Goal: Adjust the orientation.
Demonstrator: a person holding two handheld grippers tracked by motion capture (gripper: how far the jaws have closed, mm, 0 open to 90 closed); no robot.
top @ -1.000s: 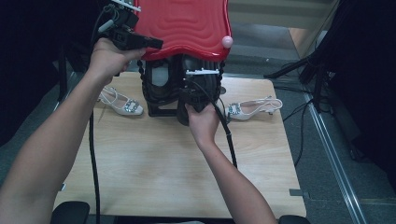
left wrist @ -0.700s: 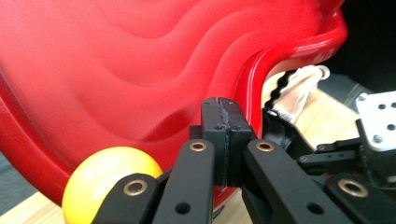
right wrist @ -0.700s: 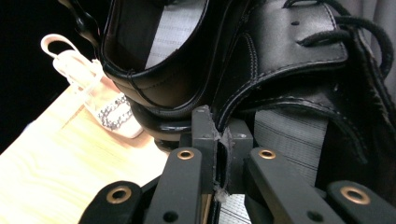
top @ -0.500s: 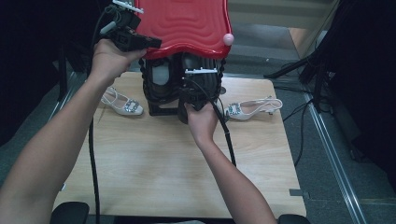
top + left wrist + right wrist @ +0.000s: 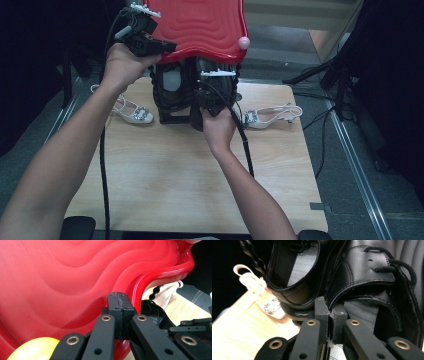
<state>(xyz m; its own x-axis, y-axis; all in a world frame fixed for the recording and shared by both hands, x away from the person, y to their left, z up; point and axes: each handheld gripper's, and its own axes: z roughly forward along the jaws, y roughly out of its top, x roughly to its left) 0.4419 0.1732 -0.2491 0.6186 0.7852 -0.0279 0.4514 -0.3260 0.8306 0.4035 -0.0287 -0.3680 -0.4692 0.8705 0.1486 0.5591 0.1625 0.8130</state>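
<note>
Left claw (image 5: 167, 47) clenched on red lid (image 5: 200, 25) edge, far left; right claw (image 5: 331, 315) pinching black shoe (image 5: 362, 282) rim at desk (image 5: 175, 175) far centre; next, probably lift shoe clear

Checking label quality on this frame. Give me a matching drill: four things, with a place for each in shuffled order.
Things:
1. red lid
2. black shoe
3. sandal
4. pink ball

Places:
a. on the table, off to one side
b. at the lid's right corner
c. raised above the shoes
d. edge pinched in the right gripper

Pairs: 1-c, 2-d, 3-a, 4-b
</note>
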